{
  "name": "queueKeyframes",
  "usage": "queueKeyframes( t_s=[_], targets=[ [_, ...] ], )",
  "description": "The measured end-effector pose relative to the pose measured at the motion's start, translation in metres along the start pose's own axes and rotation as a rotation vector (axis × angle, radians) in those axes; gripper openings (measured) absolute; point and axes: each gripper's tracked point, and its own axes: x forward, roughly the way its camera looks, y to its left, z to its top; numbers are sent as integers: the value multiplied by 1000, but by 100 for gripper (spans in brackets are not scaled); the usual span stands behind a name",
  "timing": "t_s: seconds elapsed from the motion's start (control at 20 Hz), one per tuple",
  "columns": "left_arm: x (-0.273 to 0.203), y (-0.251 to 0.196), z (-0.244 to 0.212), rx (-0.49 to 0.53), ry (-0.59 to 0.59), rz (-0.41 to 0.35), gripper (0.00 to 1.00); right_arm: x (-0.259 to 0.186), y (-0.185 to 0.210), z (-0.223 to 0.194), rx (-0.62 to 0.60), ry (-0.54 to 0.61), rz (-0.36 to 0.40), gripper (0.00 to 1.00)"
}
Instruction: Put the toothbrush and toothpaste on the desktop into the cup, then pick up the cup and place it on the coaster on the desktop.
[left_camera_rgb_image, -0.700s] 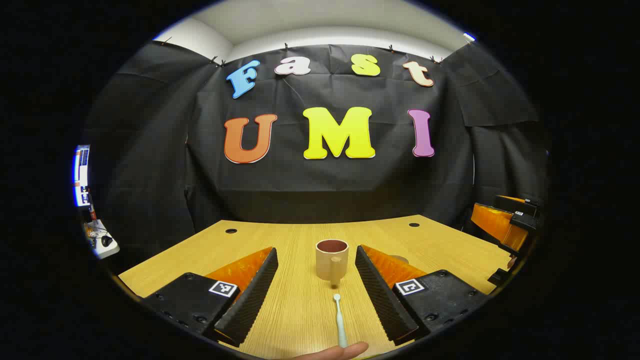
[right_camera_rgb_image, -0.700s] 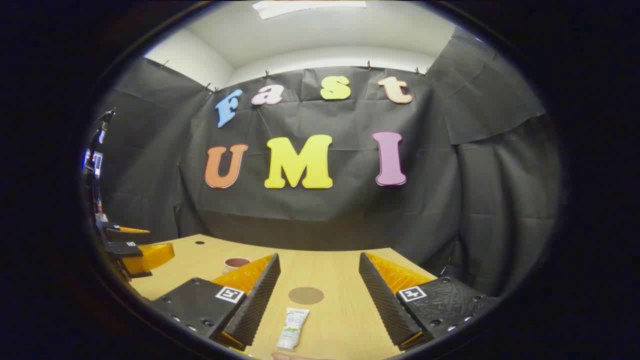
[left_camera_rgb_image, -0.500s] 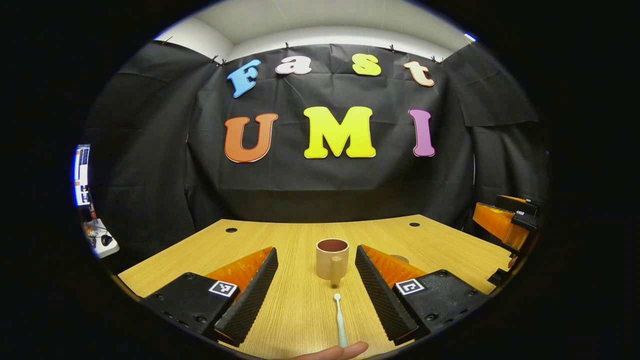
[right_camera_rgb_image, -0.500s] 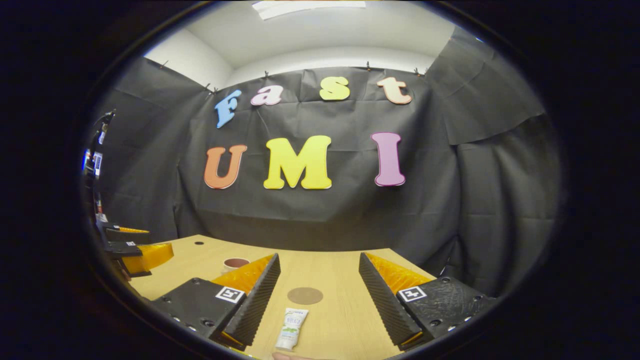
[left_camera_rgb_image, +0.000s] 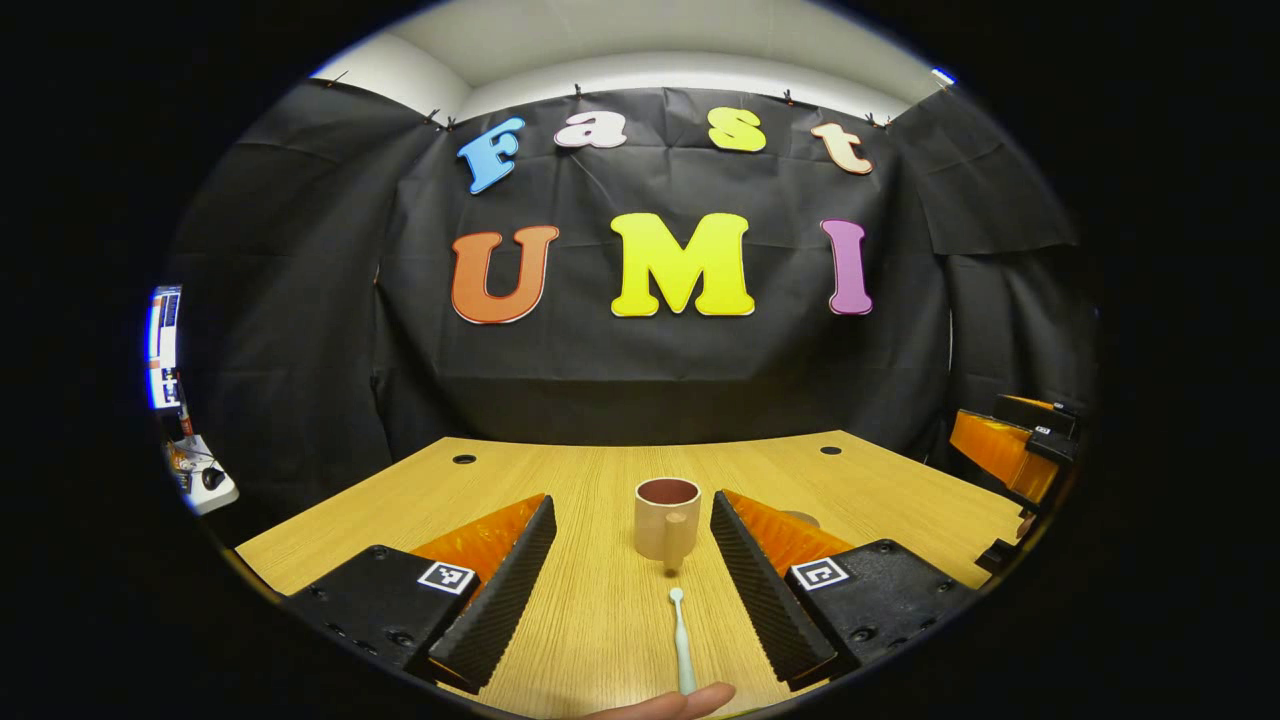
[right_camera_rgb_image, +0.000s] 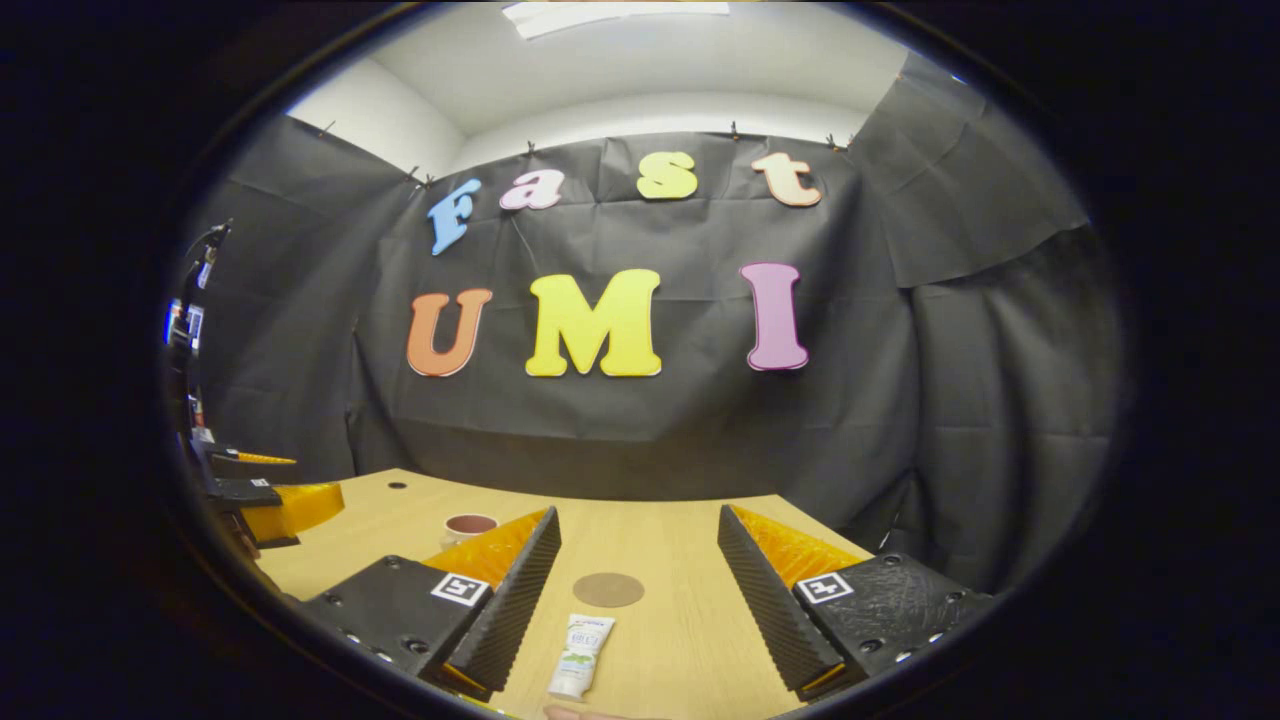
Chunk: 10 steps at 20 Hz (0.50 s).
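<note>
Both claws released, nothing gripped. L claw (left_camera_rgb_image: 632, 580) hangs over toothbrush (left_camera_rgb_image: 681, 640) on desk (left_camera_rgb_image: 880, 490), cup (left_camera_rgb_image: 665, 518) just beyond. Drop straight, pinch handle mid-length. R claw (right_camera_rgb_image: 638, 595): toothpaste (right_camera_rgb_image: 580, 656) below, coaster (right_camera_rgb_image: 608, 589) ahead.

a light wooden tabletop (left_camera_rgb_image: 880, 480) is stretching toward the booth's black cloth wall (left_camera_rgb_image: 660, 380), with two small round holes (left_camera_rgb_image: 464, 459) sitting near its far edge. a lit screen (left_camera_rgb_image: 162, 345) is glowing at the far left, above a white surface (left_camera_rgb_image: 205, 480) carrying small clutter.
</note>
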Motion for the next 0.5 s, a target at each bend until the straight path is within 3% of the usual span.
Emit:
queueKeyframes(
  t_s=[0.3,0.5],
  targets=[
    [4,-1,-14,-31,47,-13,99,3,1,-13,-1,26,2,94],
    [10,-14,-47,-93,160,-62,99,5,3,-28,-4,54,6,94]
  ],
)
